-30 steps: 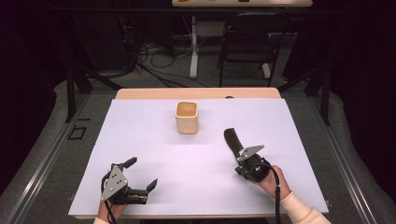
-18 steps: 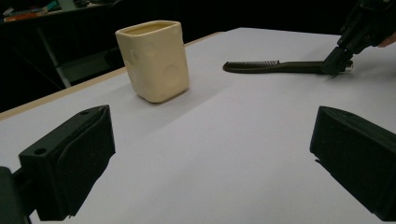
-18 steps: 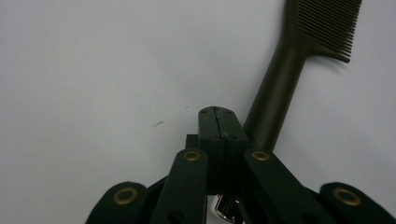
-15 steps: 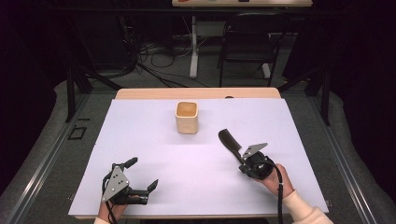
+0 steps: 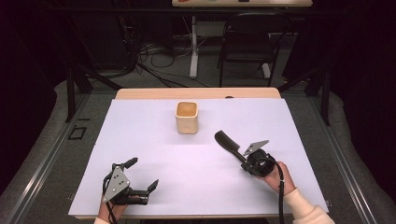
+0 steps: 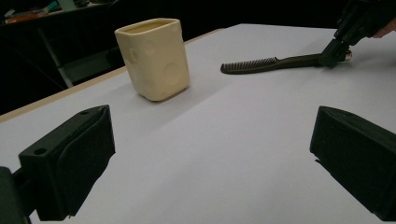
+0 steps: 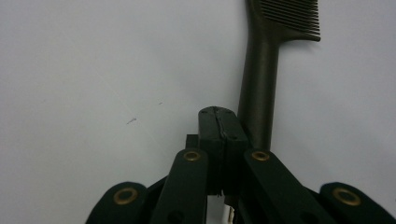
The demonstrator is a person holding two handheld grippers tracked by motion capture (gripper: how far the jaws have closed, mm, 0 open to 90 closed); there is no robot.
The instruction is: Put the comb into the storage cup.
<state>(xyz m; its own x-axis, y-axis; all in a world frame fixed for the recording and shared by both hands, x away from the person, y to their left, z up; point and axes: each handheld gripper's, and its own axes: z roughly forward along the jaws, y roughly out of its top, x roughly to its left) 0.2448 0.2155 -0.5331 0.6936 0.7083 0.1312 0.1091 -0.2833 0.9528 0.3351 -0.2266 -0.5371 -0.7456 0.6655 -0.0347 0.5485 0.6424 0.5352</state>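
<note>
A dark comb lies flat on the white sheet right of centre, teeth end toward the far left. My right gripper is at its handle end, shut with the pads pressed together. In the right gripper view the comb handle runs beside and under one finger of the right gripper, not between the pads. A cream square cup stands upright at the far middle. My left gripper rests open near the front left edge, nothing between its fingers. The left gripper view has the cup, the comb and the left gripper.
The white sheet covers the table, with a wooden strip along the far edge. A black chair and cables stand on the floor beyond. The table drops off close behind both hands.
The right gripper has shifted slightly right and turned. The comb has swung with it, its teeth end now pointing further left. The left gripper has not moved.
</note>
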